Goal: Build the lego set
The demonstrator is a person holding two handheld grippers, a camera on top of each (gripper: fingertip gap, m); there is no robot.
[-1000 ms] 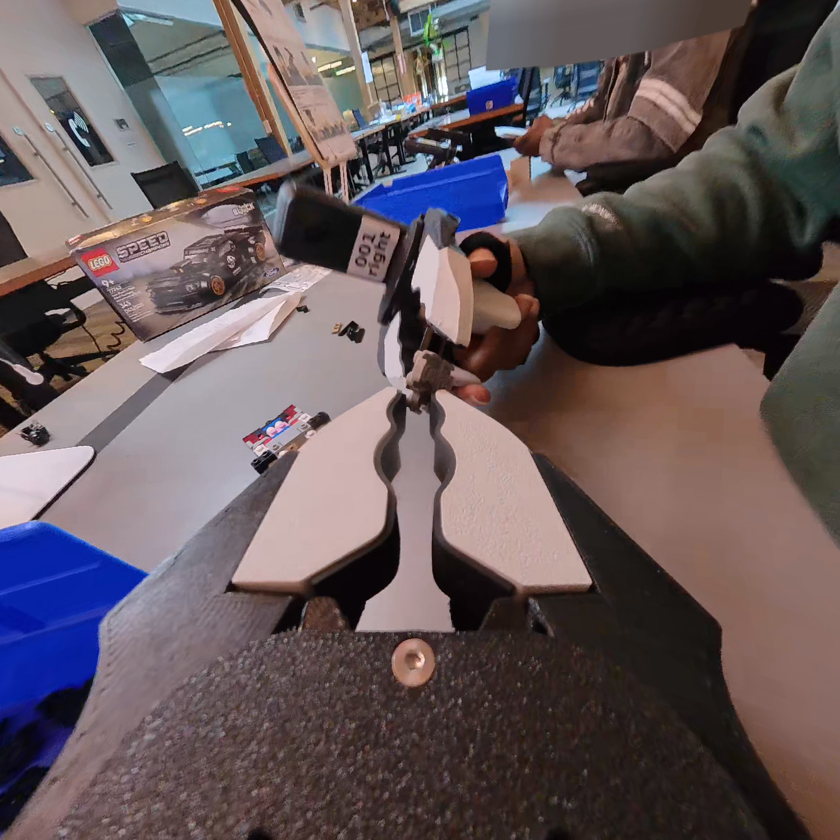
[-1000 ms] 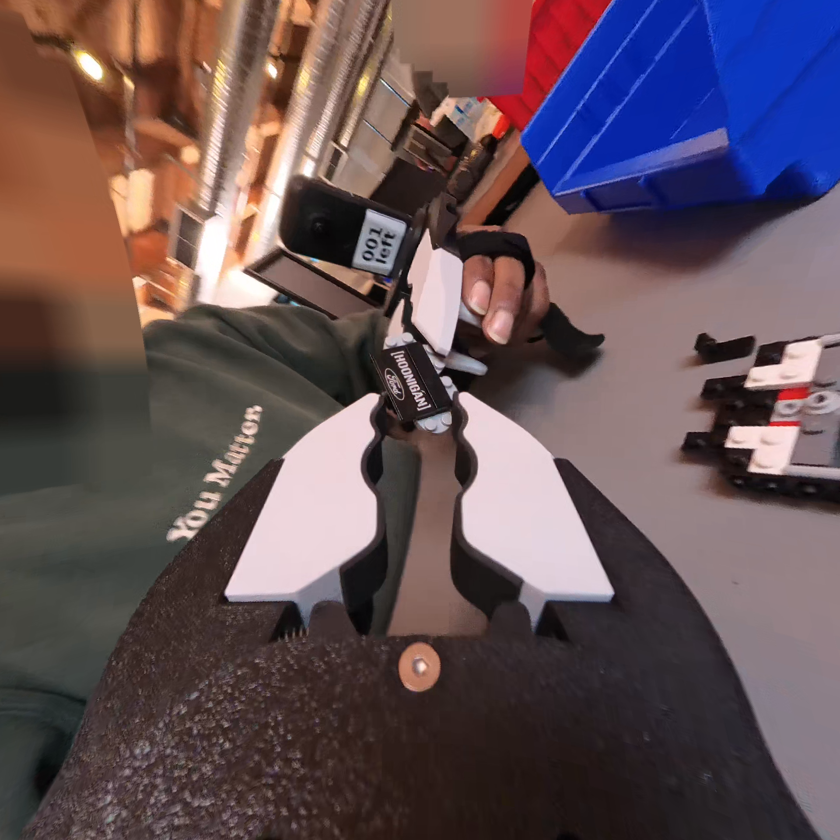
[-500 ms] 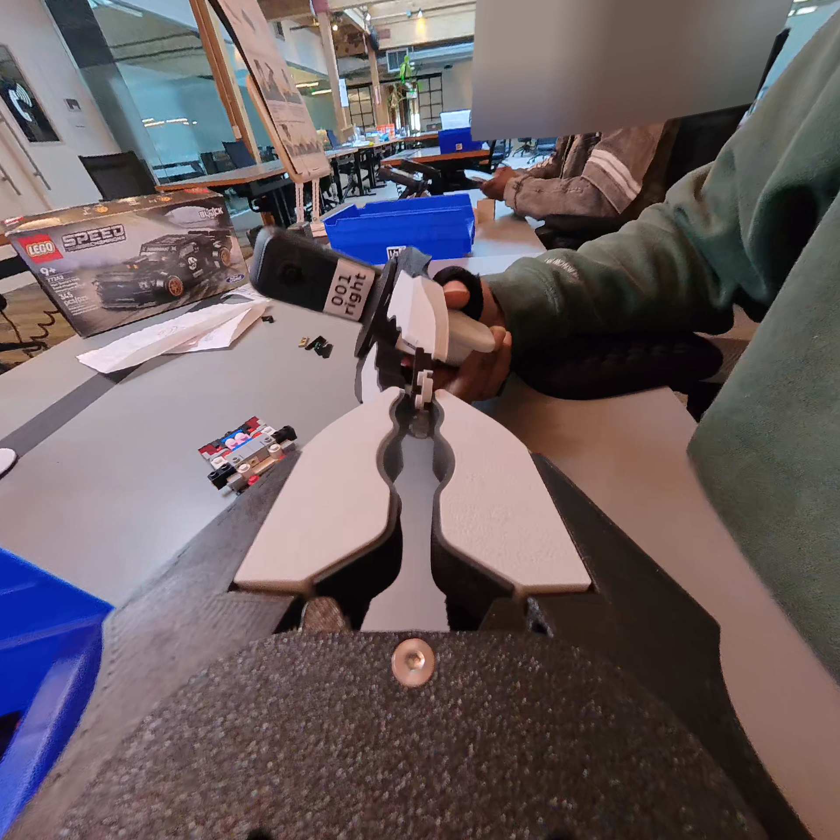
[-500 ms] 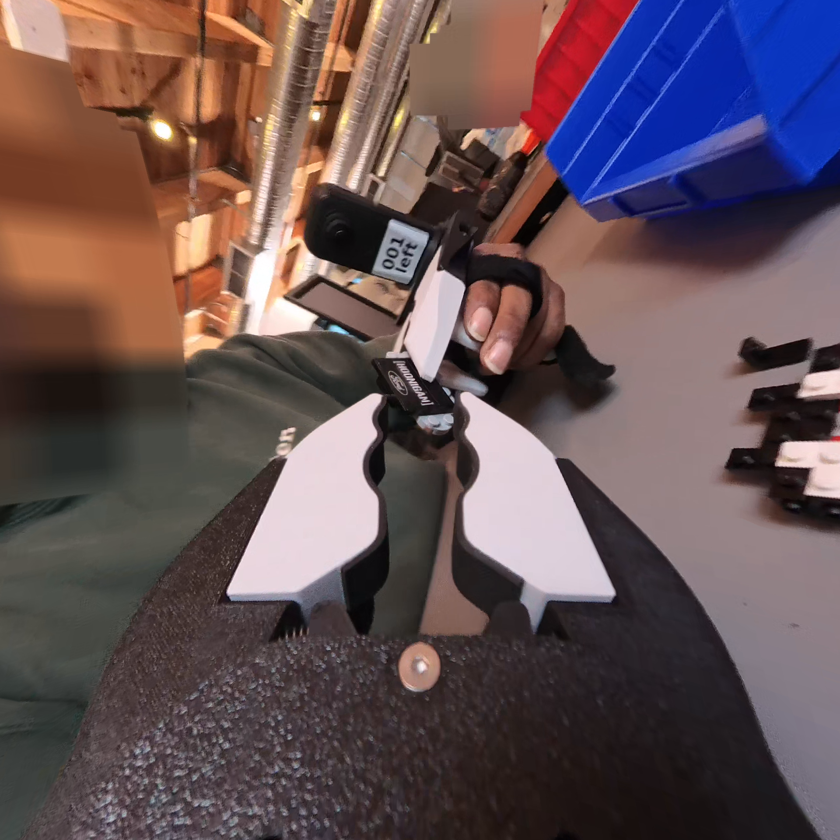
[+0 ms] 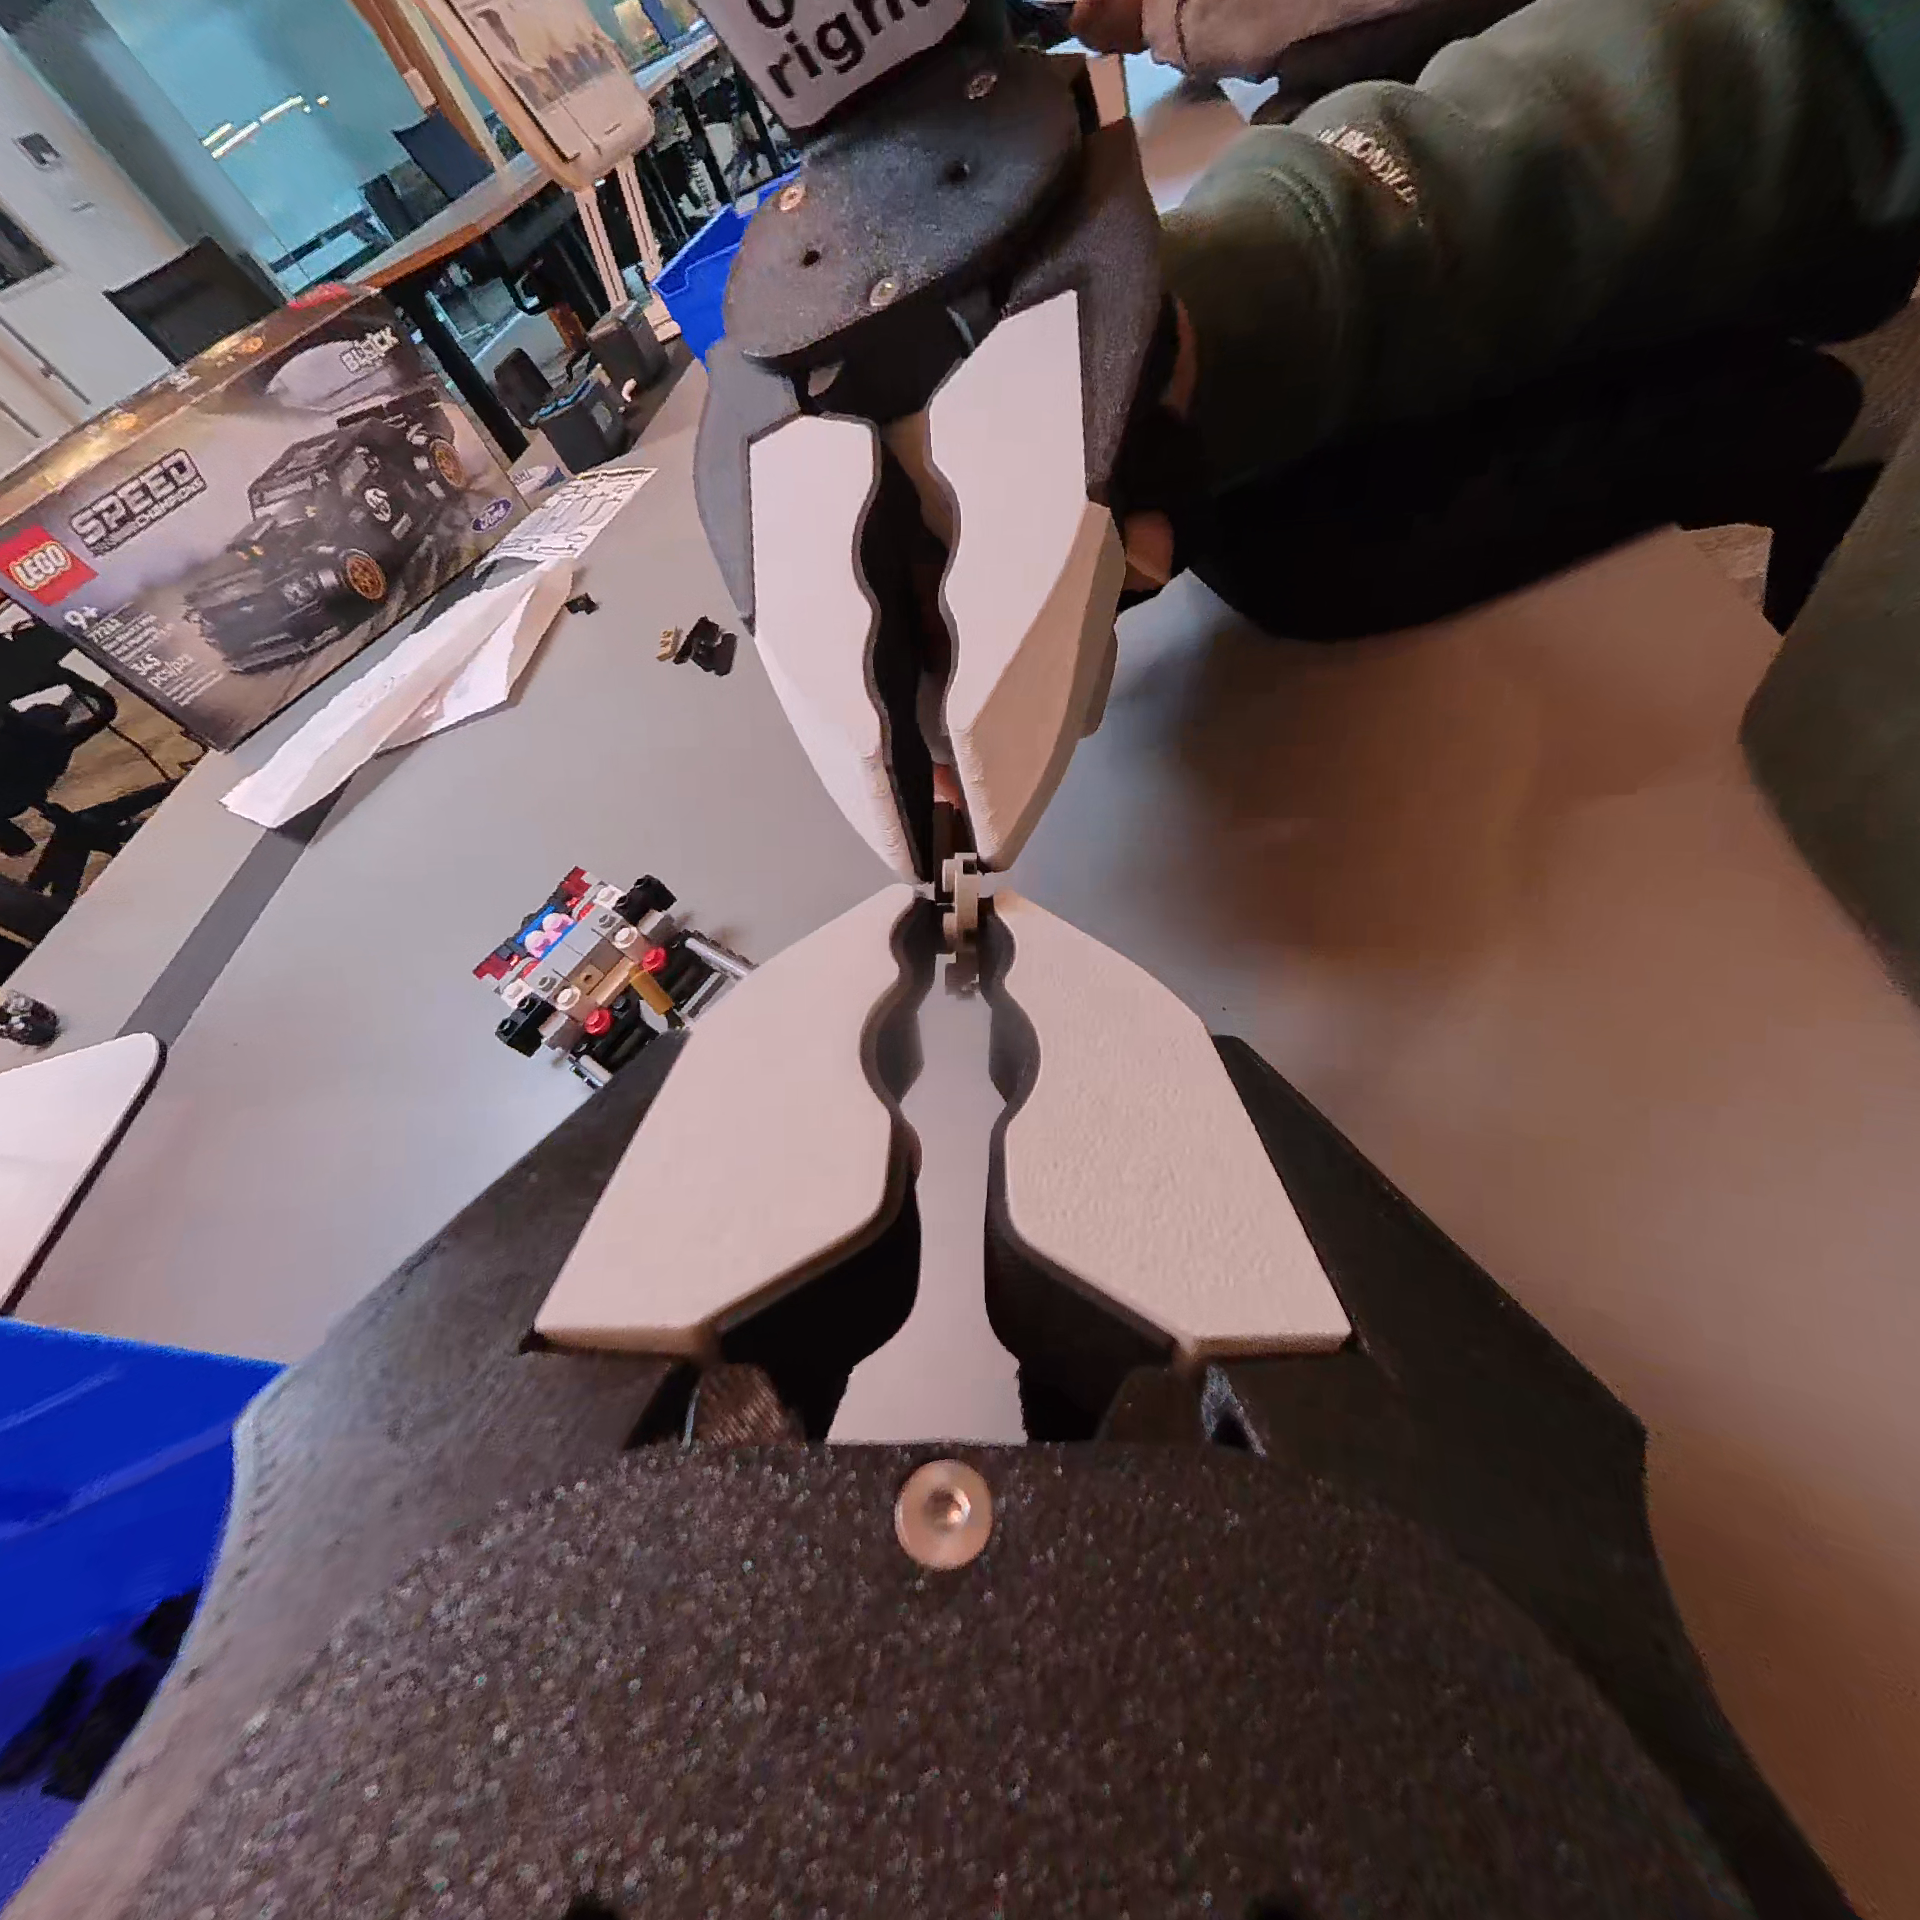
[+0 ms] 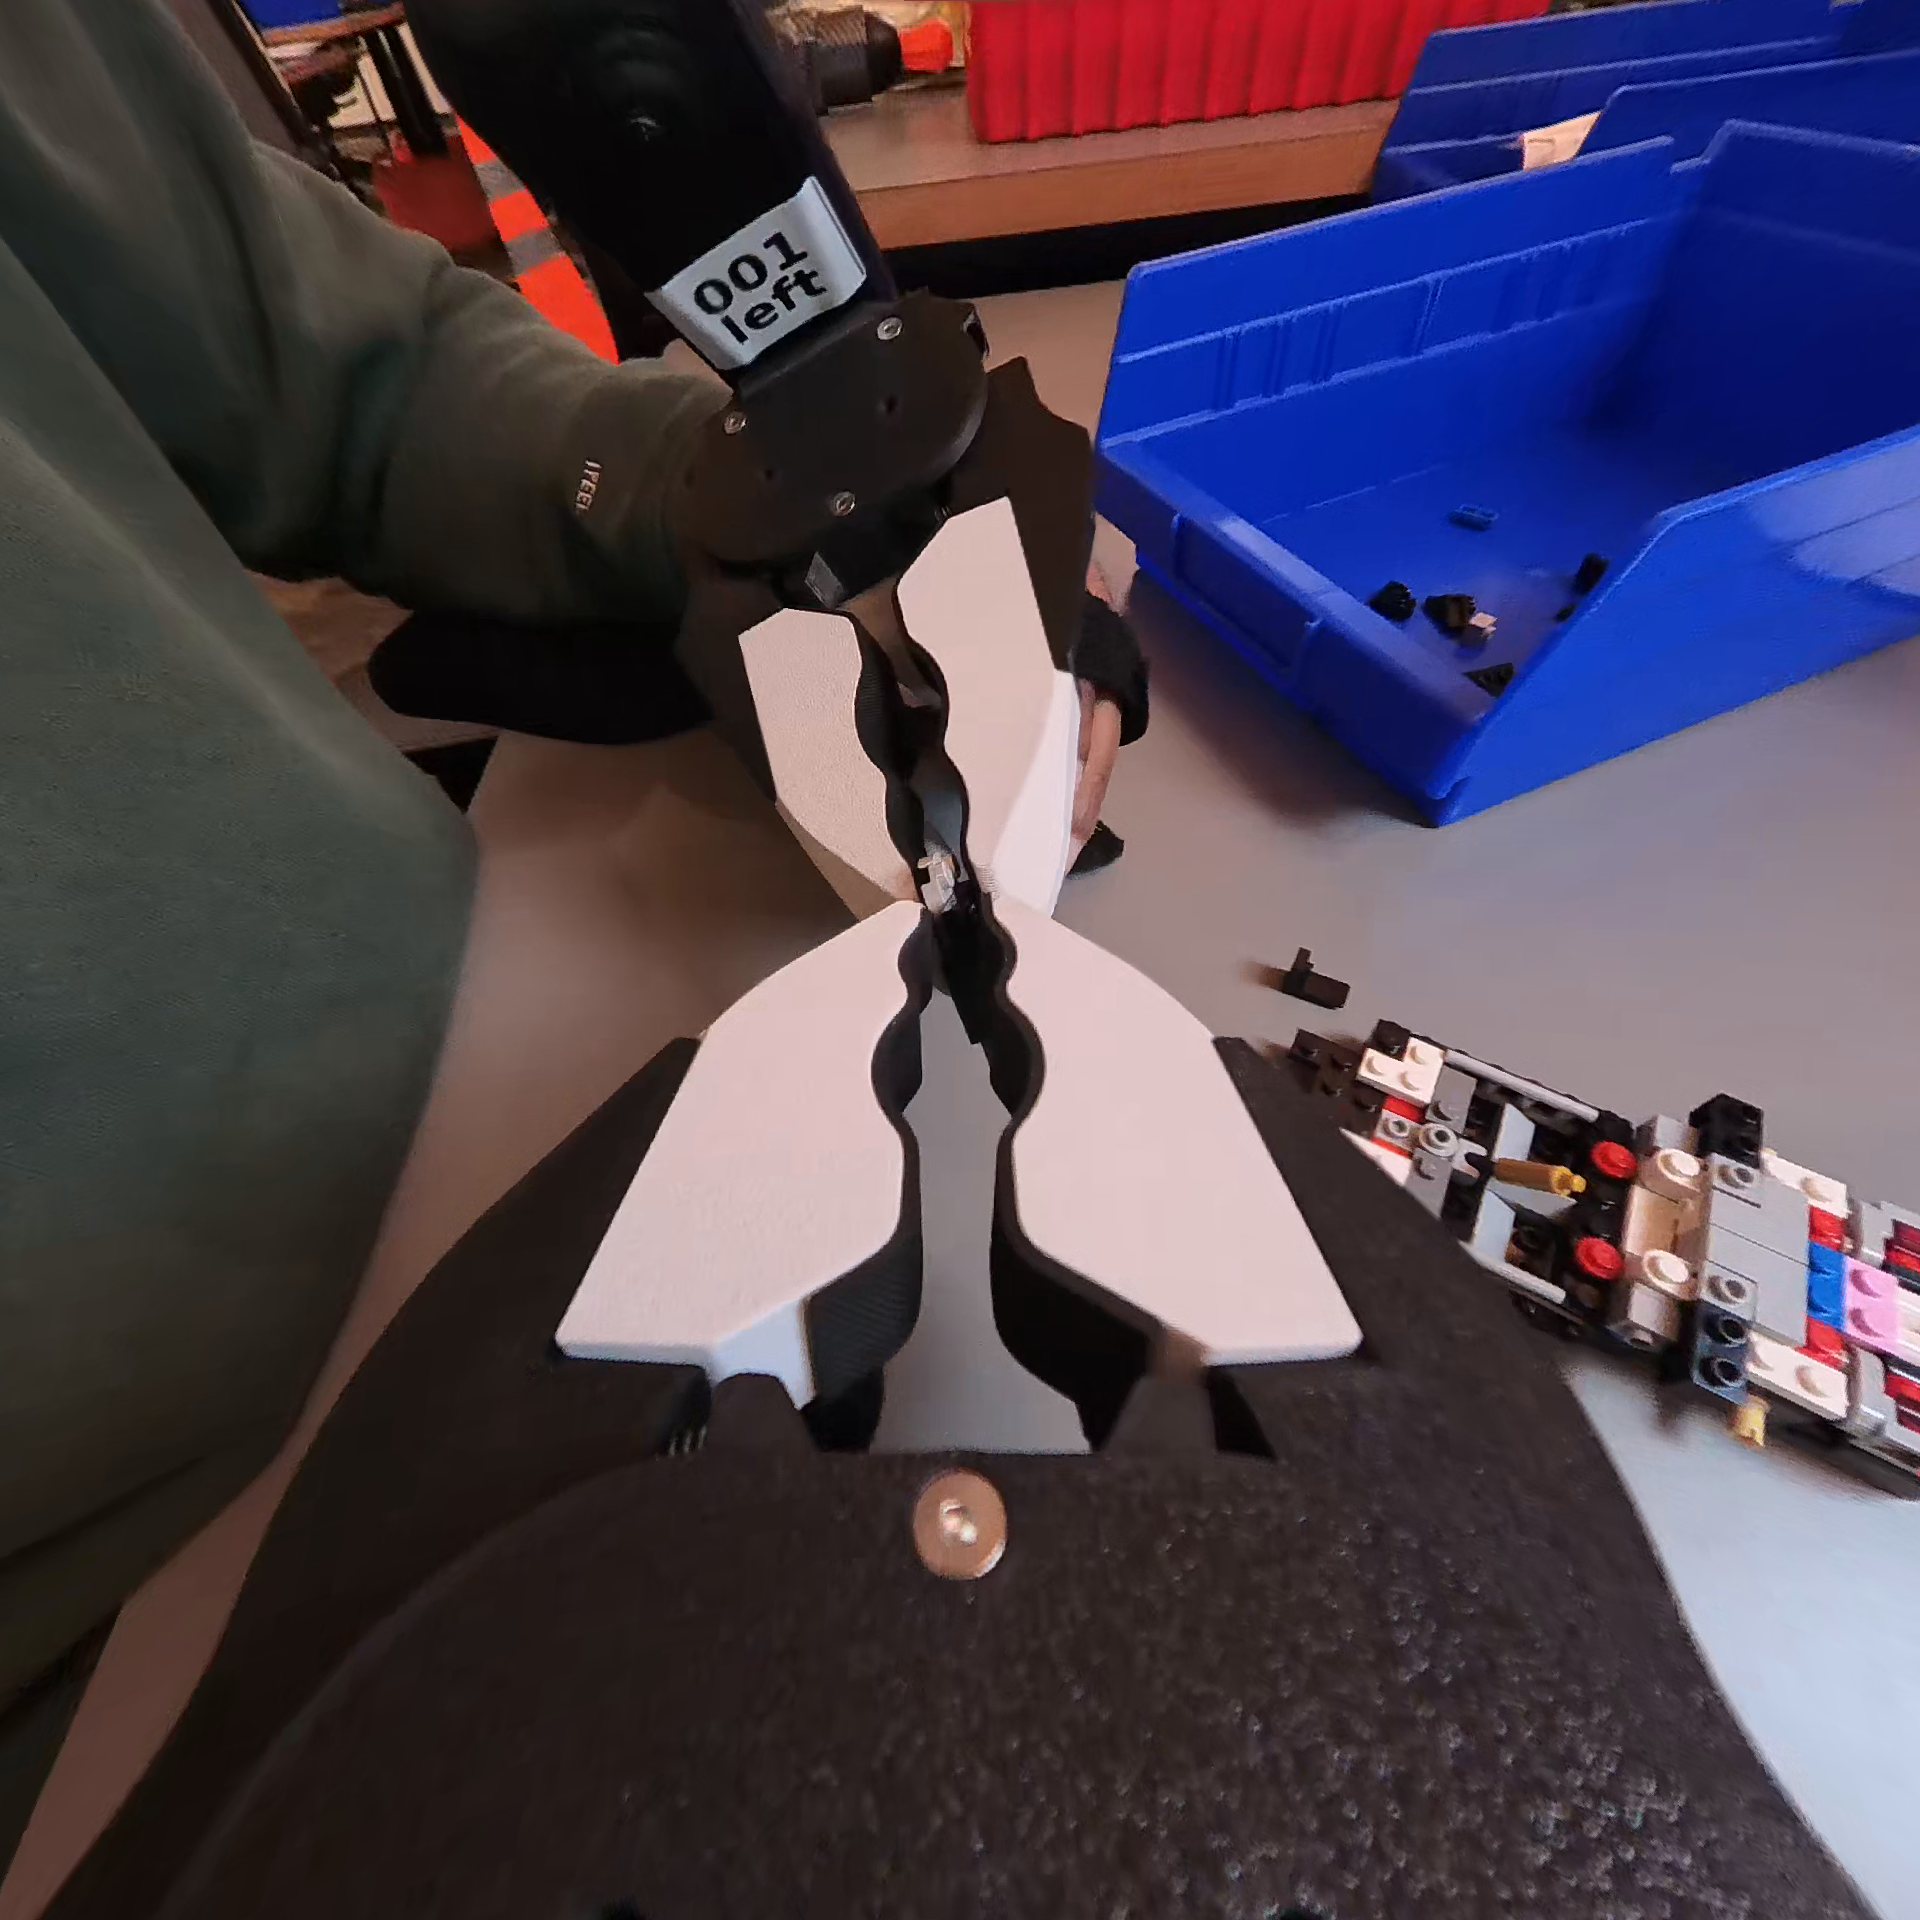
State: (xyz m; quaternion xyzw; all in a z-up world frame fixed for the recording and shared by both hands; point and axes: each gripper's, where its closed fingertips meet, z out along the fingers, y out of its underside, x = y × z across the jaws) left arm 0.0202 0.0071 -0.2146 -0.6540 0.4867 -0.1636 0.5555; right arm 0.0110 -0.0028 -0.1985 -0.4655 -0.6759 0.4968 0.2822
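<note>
My left gripper (image 5: 951, 920) is shut on a small grey brick piece (image 5: 958, 902). My right gripper (image 6: 961, 925) is shut on a thin black brick piece (image 6: 964, 982), held edge-on between its pads. The two grippers meet tip to tip above the grey table, and the two pieces touch at the tips. The right gripper (image 5: 948, 857) comes down from above in the left wrist view. The left gripper (image 6: 951, 878), with the grey piece (image 6: 938, 881), does the same in the right wrist view. A partly built brick car (image 5: 592, 977) lies on the table, close to the right gripper (image 6: 1662, 1226).
A blue bin (image 6: 1558, 468) with several small pieces stands behind the car; another blue bin (image 5: 94, 1455) is at lower left. A toy car box (image 5: 239, 540), paper sheets (image 5: 416, 696) and loose black pieces (image 5: 701, 646) (image 6: 1311, 979) lie on the table. A person's green sleeves (image 6: 208, 727) are close. Both grippers' tips are close together, under 4 cm apart.
The two grippers have closed the gap and now meet tip to tip, far nearer each other. The right gripper's view has swung down from the ceiling onto the table.
</note>
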